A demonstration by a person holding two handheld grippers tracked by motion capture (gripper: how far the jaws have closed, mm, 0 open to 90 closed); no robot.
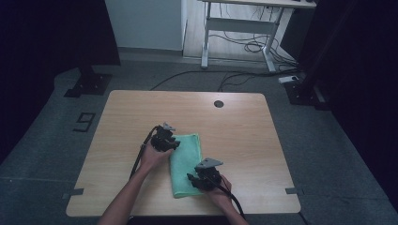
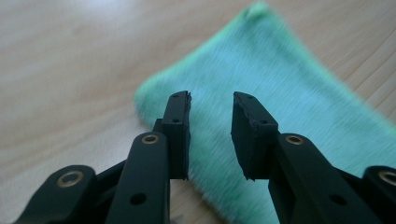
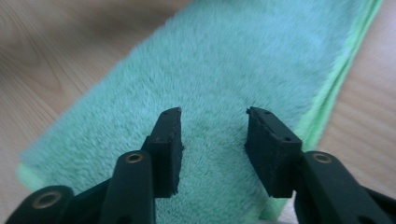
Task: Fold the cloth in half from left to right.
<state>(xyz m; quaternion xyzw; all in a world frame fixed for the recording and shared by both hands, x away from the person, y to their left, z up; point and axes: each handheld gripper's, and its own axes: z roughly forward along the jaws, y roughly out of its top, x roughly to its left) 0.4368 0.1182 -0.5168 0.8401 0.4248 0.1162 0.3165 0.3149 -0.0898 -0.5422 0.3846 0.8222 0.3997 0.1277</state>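
Hovering over the folded green cloth [image 1: 184, 164] on the table [image 1: 234, 126], my left gripper [image 2: 211, 100] and right gripper [image 3: 214, 114] both gape, holding nothing.

The table [image 1: 141, 112] has a light wood top with round corners; it stands on a grey floor [image 1: 328, 140]; a small dark round hole [image 1: 218, 103] sits near the far edge of the top; a green cloth [image 1: 184, 164] lies flat on the wood, near the front and a bit left of the middle; the cloth is folded into a long shape, with layered edges showing on one side [image 3: 336, 70]; it looks soft and fuzzy; the wood around it is bare.
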